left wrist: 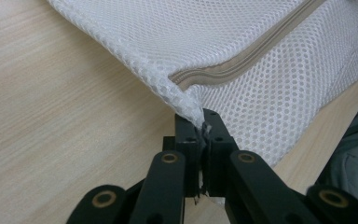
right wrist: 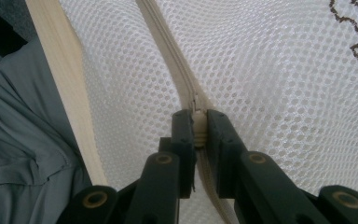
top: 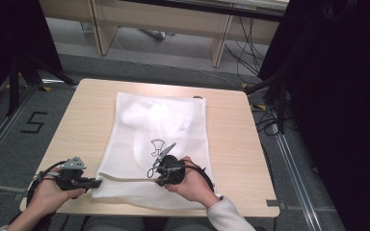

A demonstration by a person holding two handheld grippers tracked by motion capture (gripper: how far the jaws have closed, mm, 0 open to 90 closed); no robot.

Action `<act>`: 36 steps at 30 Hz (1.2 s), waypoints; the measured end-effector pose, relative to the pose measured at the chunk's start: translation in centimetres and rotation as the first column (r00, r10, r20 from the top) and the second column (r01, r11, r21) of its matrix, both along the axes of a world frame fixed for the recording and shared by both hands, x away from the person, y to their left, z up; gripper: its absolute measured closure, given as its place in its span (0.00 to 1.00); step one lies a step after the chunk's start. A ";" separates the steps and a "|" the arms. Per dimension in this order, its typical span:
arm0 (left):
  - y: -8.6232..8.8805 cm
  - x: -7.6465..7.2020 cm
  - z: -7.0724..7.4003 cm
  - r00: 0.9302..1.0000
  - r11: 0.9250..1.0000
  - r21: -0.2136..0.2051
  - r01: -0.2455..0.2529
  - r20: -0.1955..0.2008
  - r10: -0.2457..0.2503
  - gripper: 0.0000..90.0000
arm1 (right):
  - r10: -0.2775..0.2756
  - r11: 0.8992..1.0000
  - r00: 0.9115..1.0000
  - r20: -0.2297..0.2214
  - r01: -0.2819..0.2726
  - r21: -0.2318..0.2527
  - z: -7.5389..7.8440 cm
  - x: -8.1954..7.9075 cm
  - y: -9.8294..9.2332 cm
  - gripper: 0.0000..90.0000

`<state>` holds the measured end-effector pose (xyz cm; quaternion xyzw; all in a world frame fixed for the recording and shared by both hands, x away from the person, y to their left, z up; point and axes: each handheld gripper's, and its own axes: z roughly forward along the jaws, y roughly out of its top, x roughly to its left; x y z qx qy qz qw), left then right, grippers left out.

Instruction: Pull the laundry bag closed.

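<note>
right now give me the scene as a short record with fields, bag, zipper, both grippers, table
bag: white mesh laundry bag lying flat on the table, a dark line drawing on its top side
zipper: beige zipper running along the bag's near edge
left gripper: left gripper shut on the bag's corner at the zipper's end
right gripper: right gripper shut on the zipper pull, farther along the same edge
table: light wooden table, bag near its middle
</note>
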<state>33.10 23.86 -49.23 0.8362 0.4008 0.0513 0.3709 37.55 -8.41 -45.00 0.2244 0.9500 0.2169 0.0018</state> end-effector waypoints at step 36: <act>0.0 0.0 -0.3 1.000 0.999 -0.032 -0.019 0.004 0.019 0.96 | -0.035 0.999 0.999 0.001 0.035 0.004 0.4 -0.3 -2.0 0.92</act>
